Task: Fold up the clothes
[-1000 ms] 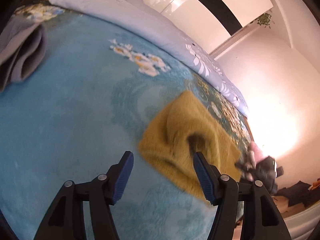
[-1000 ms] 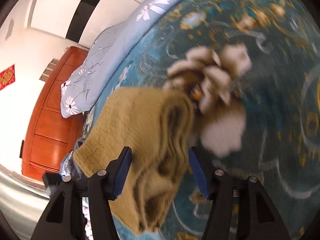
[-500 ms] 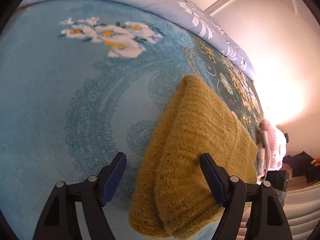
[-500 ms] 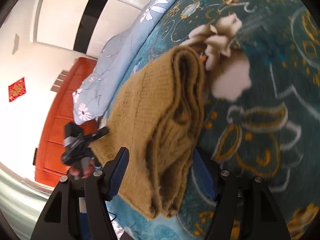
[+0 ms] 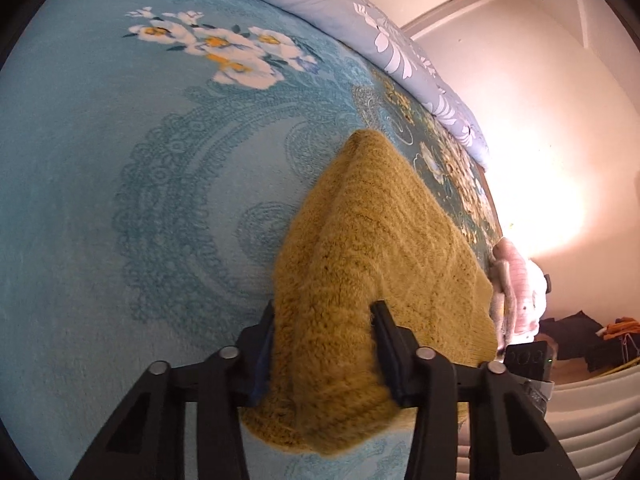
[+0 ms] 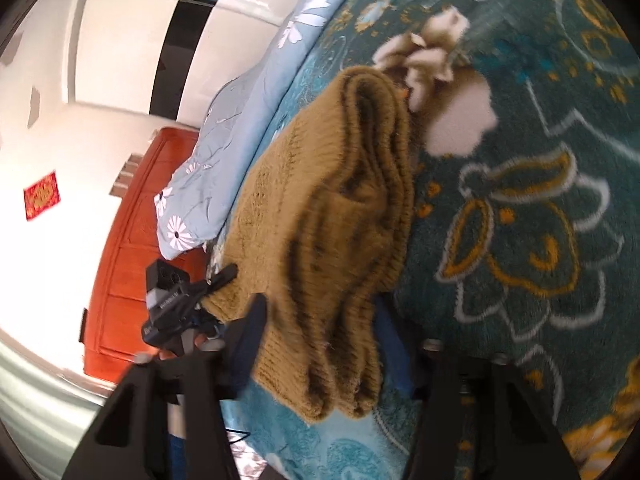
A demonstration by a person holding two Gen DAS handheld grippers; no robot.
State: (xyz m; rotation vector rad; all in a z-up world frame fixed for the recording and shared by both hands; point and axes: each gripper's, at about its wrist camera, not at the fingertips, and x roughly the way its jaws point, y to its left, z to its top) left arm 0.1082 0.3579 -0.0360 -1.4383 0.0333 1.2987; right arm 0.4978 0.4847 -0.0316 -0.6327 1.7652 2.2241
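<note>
Moved: both my grippers have closed in on the sweater since a second ago.
Left gripper (image 5: 324,328): pinching the mustard sweater (image 5: 384,248).
Right gripper (image 6: 320,320): straddling its folded end; grip unclear.
Sweater: on the blue blanket (image 5: 120,184), near edge.

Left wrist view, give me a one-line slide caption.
Left gripper clamps a folded mustard sweater on the teal floral blanket.

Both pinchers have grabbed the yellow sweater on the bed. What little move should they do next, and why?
Probably lift it a little, both together. The left gripper and right gripper each pinch a near end of the folded sweater, which lies in thick layers on the blanket. Raising both ends evenly should keep the fold from slipping open.
</note>
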